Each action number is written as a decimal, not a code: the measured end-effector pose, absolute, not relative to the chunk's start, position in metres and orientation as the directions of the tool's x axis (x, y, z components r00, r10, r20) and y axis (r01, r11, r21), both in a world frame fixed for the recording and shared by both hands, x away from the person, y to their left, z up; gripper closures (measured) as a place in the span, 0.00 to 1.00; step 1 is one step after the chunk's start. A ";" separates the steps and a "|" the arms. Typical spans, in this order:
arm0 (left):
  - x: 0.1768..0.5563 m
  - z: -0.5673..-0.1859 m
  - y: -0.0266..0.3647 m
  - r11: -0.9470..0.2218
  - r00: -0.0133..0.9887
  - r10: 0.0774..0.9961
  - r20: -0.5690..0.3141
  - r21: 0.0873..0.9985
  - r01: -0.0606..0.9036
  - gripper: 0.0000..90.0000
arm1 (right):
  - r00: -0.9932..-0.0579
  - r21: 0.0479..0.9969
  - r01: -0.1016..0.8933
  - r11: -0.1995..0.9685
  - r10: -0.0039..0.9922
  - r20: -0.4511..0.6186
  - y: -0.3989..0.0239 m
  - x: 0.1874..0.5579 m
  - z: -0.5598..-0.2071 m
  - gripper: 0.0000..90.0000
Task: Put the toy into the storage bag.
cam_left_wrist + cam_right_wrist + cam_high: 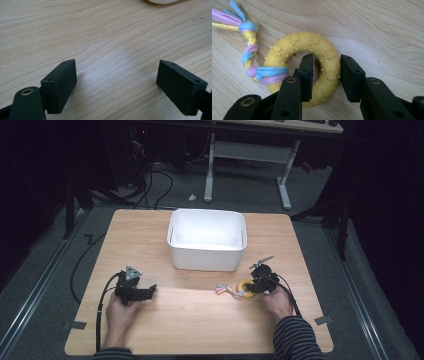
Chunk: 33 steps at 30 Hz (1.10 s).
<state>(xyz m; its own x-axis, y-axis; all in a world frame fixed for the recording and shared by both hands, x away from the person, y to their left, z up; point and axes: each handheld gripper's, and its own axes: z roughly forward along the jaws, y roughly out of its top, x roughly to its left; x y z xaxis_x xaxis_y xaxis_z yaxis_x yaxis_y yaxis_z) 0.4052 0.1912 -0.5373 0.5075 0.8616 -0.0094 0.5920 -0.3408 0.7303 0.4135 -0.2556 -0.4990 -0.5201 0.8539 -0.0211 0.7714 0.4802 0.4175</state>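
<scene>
Two grippers: right gripper (325, 75) clamped across yellow ring toy (287, 47), left gripper (116, 85) wide open over bare table (105, 37).

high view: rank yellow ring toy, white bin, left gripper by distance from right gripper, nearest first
1. yellow ring toy: at the right gripper, whose jaws straddle one side of the ring, as the right gripper view shows.
2. white bin: up and to the left, at the table's far middle.
3. left gripper: across the table on the left, jaws open over bare wood.
</scene>
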 end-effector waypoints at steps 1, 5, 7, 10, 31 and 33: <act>0.405 -0.537 0.191 -0.341 0.508 0.862 -0.009 0.730 0.592 0.19 | -0.522 0.416 0.769 0.485 0.852 -0.029 -0.255 0.413 -0.499 0.72; 0.405 -0.537 0.191 -0.340 0.507 0.862 -0.009 0.731 0.591 0.19 | -0.522 0.424 0.768 0.480 0.853 -0.020 -0.256 0.413 -0.499 0.73; 0.405 -0.537 0.191 -0.340 0.507 0.862 -0.009 0.731 0.591 0.19 | -0.519 0.436 0.767 0.470 0.855 -0.007 -0.258 0.413 -0.498 0.74; 0.405 -0.537 0.191 -0.341 0.508 0.862 -0.009 0.730 0.592 0.19 | -0.513 0.452 0.767 0.455 0.858 0.007 -0.260 0.413 -0.496 0.75; 0.405 -0.537 0.191 -0.340 0.507 0.862 -0.009 0.731 0.591 0.19 | -0.491 0.498 0.766 0.406 0.870 0.045 -0.276 0.406 -0.474 0.75; 0.405 -0.537 0.191 -0.340 0.507 0.862 -0.009 0.731 0.591 0.19 | -0.489 0.507 0.763 0.402 0.871 0.045 -0.278 0.404 -0.471 0.75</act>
<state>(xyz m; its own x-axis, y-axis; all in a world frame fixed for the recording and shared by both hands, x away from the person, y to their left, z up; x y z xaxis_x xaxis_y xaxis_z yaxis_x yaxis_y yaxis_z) 0.4053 0.1912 -0.5374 0.5070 0.8619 -0.0089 0.5914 -0.3403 0.7310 0.4039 -0.2776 -0.4711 -0.4885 0.8714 0.0448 0.7627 0.4016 0.5070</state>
